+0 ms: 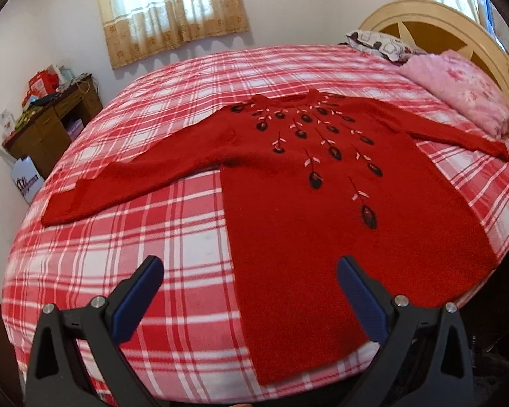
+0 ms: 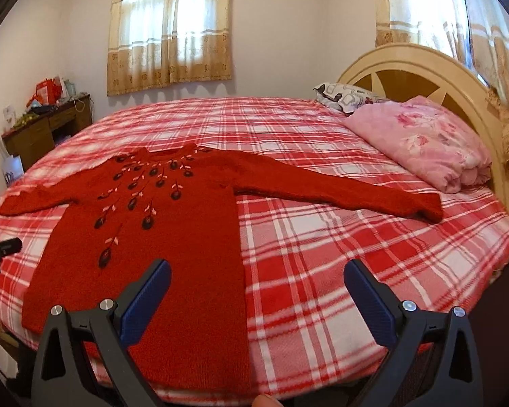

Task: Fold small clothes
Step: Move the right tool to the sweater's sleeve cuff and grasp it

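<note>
Fingers of left gripper (image 1: pixel 249 300) and right gripper (image 2: pixel 256 300) spread wide, holding nothing, above red sweater (image 1: pixel 322 210) flat on bed (image 1: pixel 118 237).

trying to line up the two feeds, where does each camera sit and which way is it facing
Left wrist: on the left gripper near the bed's foot edge, looking over the red sweater toward the headboard; its own open fingers show.
Right wrist: on the right gripper, further right, facing the same way over the plaid bedspread; open fingers and a fingertip show.
Shared: sweater, pink pillow, window curtain, wooden desk.
</note>
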{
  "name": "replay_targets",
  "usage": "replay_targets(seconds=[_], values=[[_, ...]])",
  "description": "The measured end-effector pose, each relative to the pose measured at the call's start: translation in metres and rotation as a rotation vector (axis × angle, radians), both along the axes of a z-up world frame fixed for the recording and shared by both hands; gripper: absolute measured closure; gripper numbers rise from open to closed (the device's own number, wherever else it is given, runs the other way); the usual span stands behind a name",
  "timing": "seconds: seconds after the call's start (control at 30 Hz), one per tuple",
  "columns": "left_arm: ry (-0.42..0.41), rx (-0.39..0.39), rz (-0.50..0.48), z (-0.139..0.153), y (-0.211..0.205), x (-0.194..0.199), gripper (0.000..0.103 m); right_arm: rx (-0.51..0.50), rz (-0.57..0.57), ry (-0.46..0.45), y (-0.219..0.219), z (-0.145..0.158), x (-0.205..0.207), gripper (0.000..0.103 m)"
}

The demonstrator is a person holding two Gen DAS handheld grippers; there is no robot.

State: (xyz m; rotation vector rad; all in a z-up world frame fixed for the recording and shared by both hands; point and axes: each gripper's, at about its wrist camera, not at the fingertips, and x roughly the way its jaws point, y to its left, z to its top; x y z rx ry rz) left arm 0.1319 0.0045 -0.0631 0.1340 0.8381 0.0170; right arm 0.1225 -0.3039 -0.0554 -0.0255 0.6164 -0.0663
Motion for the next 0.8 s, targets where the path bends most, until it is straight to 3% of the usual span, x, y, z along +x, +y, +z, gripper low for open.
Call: replay_targets(seconds=[0.27, 0.63, 0.8], values=[[-0.060, 0.081, 0.025, -0.013, 0.004, 0.043, 0.000, 0.039, -0.129, 0.022, -0.052, -0.009, 0.042, 0.001], [-0.062, 0.101, 0.052, -0.034, 0.002, 0.097, 0.000, 0.128, -0.370, 0.056, -0.162, -0.021, 0.074, 0.001], [-0.054, 0.099, 0.077, -0.042, 0.007, 0.117, 0.000, 0.123, -0.468, 0.065, -0.208, -0.017, 0.087, 0.001]])
